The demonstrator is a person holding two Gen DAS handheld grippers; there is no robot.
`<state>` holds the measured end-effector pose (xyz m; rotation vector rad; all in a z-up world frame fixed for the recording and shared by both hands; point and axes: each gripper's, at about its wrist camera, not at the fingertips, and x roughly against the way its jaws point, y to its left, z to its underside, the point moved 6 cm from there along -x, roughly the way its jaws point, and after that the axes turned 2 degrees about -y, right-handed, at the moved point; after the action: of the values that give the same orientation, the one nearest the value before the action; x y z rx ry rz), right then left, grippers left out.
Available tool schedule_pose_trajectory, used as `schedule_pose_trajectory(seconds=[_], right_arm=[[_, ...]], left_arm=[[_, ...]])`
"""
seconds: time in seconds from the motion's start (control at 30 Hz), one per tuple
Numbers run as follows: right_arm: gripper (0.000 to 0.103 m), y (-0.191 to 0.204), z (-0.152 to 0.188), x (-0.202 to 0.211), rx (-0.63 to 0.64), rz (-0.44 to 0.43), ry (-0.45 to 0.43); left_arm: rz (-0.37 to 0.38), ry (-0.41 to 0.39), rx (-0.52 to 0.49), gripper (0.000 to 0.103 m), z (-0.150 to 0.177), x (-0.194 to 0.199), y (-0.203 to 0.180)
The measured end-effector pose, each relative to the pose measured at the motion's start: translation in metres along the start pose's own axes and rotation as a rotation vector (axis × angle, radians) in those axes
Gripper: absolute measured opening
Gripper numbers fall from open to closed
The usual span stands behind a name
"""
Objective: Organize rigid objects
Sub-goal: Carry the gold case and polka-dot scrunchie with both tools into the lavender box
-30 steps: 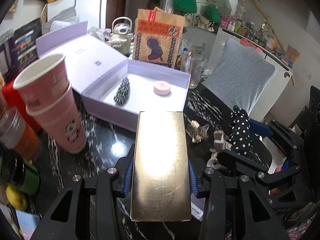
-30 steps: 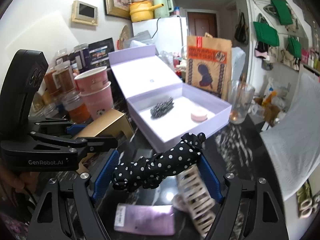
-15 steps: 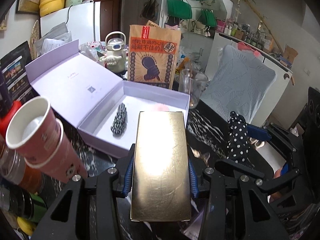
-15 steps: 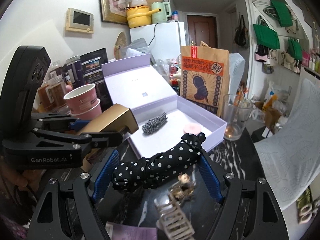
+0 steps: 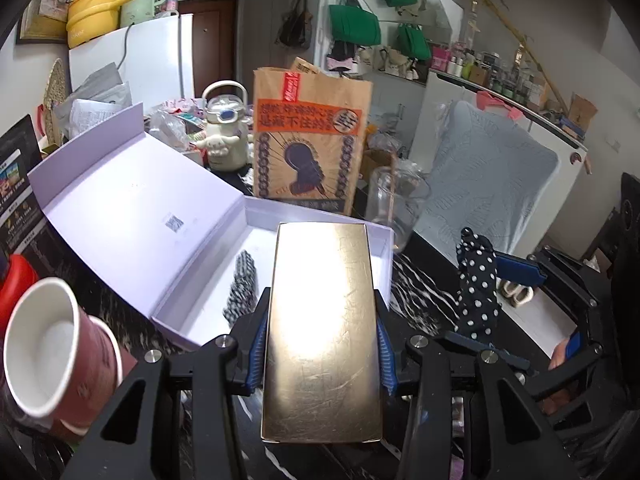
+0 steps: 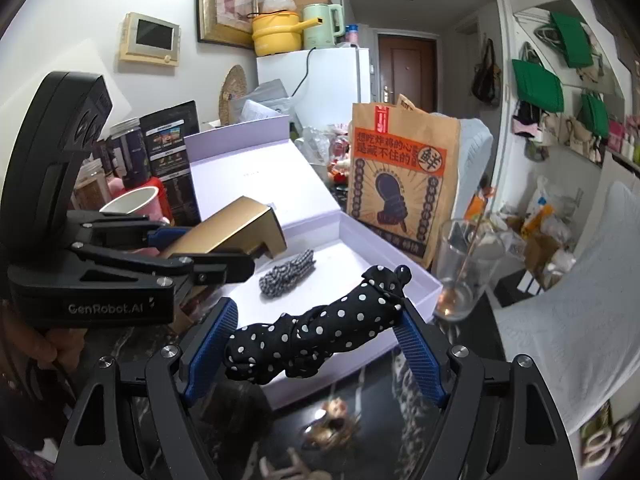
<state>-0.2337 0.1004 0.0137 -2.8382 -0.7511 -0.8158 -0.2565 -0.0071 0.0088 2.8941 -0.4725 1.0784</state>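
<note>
Over the near edge of the lilac box: both my grippers, each loaded.
Left gripper (image 5: 322, 344): closed on the gold box (image 5: 324, 332); blue pads press its two long sides, flat face up, far end reaching over the lilac box (image 5: 380, 240).
Gold box, right wrist view (image 6: 236, 232): tilted, held above the lilac box's left wall.
Right gripper (image 6: 316, 344): jaws wide, gripping the polka-dot hair clip (image 6: 316, 336) endwise; it spans pad to pad, its right end higher.
Hair clip, left wrist view (image 5: 478, 288): off to the right of the gold box, over the dark marbled table (image 5: 416, 280).
Lilac box interior: one checkered hair tie (image 6: 288, 274) on the white floor; lid (image 5: 132, 216) open, leaning back to the left.
Table near edge: a small ornament (image 6: 332, 424), blurred, below my right gripper.
Beside the lilac box: stacked pink paper cups (image 5: 52, 364) to its left; printed paper bag (image 5: 312, 140) behind; clear glass (image 6: 464, 268) to its right.
</note>
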Motion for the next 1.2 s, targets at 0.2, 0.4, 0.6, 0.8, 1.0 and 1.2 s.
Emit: schedule_pose_trajectory(seconds=[0.2, 0.4, 0.6, 0.8, 1.0, 1.2], right_arm=[[0.080, -0.007, -0.016, -0.016, 0.020, 0.007, 0.012], [0.080, -0.012, -0.031, -0.030, 0.076, 0.023, 0.005], [0.080, -0.017, -0.039, -0.049, 0.112, 0.025, -0.003], [0.080, -0.027, -0.039, -0.070, 0.117, 0.035, 0.022], [0.080, -0.037, -0.034, -0.094, 0.091, 0.031, 0.061], [0.080, -0.042, -0.029, -0.112, 0.092, 0.039, 0.090]], left_arm=[[-0.020, -0.006, -0.015, 0.044, -0.019, -0.018, 0.012], [-0.038, 0.005, -0.018, 0.044, -0.029, -0.038, 0.019], [-0.087, 0.009, 0.003, 0.044, -0.033, -0.056, 0.030], [-0.115, 0.040, 0.035, 0.044, -0.031, -0.078, 0.044], [-0.135, 0.070, 0.059, 0.044, -0.026, -0.096, 0.056], [-0.159, 0.096, 0.069, 0.044, -0.018, -0.112, 0.062]])
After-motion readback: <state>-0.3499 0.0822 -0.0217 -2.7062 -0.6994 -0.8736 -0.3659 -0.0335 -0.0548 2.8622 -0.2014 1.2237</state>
